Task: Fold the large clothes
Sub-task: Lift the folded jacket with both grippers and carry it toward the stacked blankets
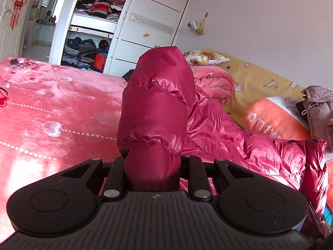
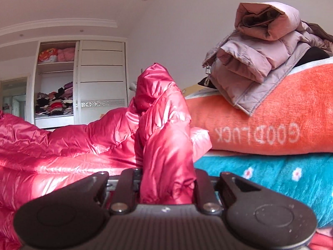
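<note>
A shiny crimson puffer jacket (image 1: 239, 145) lies across the bed, trailing to the right in the left wrist view. My left gripper (image 1: 153, 166) is shut on a bunched fold of it that stands up between the jaws and hides the fingertips. In the right wrist view the same puffer jacket (image 2: 62, 145) spreads to the left. My right gripper (image 2: 166, 179) is shut on another raised fold, which covers its fingertips too.
A pink bedspread (image 1: 52, 108) covers the bed. An orange "GOODLUCK" blanket (image 2: 270, 120) lies on a teal flowered one (image 2: 270, 177), with a folded lilac puffer coat (image 2: 256, 66) on top. A rolled pink quilt (image 1: 214, 83), pillow (image 1: 206, 57) and open wardrobe (image 1: 93, 31) stand behind.
</note>
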`<state>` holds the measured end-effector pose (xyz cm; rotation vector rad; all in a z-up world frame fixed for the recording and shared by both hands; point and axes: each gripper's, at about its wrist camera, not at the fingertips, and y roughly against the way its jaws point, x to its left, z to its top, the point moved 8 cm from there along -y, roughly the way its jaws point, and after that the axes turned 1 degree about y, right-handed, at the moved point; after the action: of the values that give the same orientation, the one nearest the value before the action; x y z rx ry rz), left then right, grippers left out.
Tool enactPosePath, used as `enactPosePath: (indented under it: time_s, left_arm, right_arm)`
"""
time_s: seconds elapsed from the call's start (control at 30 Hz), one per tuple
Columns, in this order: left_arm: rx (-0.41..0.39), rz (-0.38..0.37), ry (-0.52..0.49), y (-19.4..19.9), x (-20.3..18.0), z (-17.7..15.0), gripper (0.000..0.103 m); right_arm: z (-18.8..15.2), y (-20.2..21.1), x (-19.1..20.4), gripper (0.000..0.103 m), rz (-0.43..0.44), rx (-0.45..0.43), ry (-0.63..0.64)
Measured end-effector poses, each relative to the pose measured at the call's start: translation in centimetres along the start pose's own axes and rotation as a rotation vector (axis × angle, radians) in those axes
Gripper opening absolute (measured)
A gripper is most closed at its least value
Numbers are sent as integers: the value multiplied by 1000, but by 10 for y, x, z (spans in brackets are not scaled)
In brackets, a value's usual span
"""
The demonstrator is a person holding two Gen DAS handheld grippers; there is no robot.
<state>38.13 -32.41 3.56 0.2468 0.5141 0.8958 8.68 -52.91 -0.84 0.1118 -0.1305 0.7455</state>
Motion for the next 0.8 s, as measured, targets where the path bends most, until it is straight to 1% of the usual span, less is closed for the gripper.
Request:
enactPosePath:
  time_s: [0.1,0.23,0.3,0.43,0.5,0.6,0.73,0.8]
  left_arm:
    - [42,6,-8,-40,-3,-12,25]
    - [84,26,-38,-77,-3,-31,25]
    - [101,37,-33,-93,-1,-38,25]
    - [126,57,-37,-115,7,-47,28]
    - [135,68,-50,-130,-3,-52,29]
    - [149,79,-70,-142,-3,-59,33]
    - [167,104,-93,-154,-3,-71,41]
    - [177,129,-121,-157,-7,-80,46]
  right_arm:
    - [-18,-9,-18,17,-43,43,10]
    - [-37,-25,-35,18,-88,79,24]
    - [-46,-35,-41,19,-99,95,29]
    - [-64,-56,-43,21,-115,140,78]
    - [-77,-66,-44,24,-127,183,95]
    - [-98,-78,-51,27,-151,231,109]
    - [-106,-85,-59,31,-157,265,81]
    - [-109,-87,-59,36,-169,284,87]
